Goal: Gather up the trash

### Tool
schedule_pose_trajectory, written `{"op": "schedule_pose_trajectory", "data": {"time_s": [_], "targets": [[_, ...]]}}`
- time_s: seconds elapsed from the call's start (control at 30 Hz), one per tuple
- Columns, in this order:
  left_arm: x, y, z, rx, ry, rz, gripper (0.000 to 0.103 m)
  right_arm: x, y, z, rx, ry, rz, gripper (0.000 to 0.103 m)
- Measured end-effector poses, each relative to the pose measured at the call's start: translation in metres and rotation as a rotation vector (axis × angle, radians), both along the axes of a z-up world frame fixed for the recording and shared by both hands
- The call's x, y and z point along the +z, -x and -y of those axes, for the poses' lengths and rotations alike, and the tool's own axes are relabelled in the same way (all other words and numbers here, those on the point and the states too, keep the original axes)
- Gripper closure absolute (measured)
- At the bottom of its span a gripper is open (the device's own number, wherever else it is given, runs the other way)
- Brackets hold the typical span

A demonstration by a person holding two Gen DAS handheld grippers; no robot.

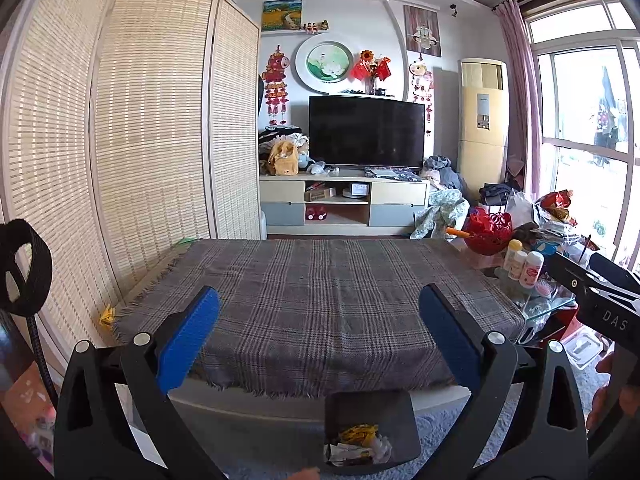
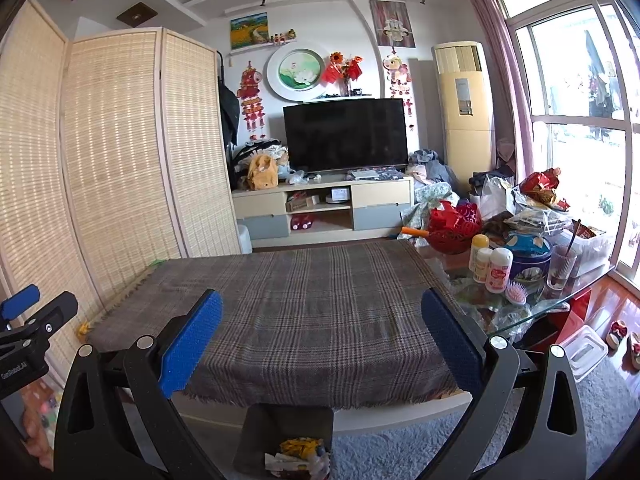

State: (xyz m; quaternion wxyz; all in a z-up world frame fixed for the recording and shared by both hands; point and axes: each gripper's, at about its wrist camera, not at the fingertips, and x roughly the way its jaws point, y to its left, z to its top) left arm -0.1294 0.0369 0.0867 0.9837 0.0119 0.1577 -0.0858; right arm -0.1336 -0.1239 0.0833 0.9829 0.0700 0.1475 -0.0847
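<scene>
A dark trash bin stands on the floor in front of the table, holding yellow and white wrappers; it also shows in the right wrist view with the same trash. My left gripper is open and empty, held above the table's near edge and the bin. My right gripper is open and empty, in a like position beside it. A small yellow scrap lies off the table's left edge by the screen; it also shows in the right wrist view.
A plaid cloth covers the table. A cluttered glass table with bottles, a red basket and a tin stands to the right. A bamboo screen lines the left. A TV stand is behind. The right gripper's body shows at right.
</scene>
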Motion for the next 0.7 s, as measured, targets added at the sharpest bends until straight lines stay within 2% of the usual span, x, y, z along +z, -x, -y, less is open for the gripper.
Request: {"op": "schedule_pose_trajectory", "data": {"time_s": [0.37, 0.7], "targets": [[0.001, -0.001, -0.001, -0.007, -0.002, -0.001, 0.008, 0.002, -0.001, 0.001, 0.010, 0.008, -0.003, 0.003], [-0.003, -0.011, -0.006, 0.006, 0.015, -0.035, 0.008, 0.001, -0.004, 0.000, 0.017, 0.003, -0.010, 0.003]]}}
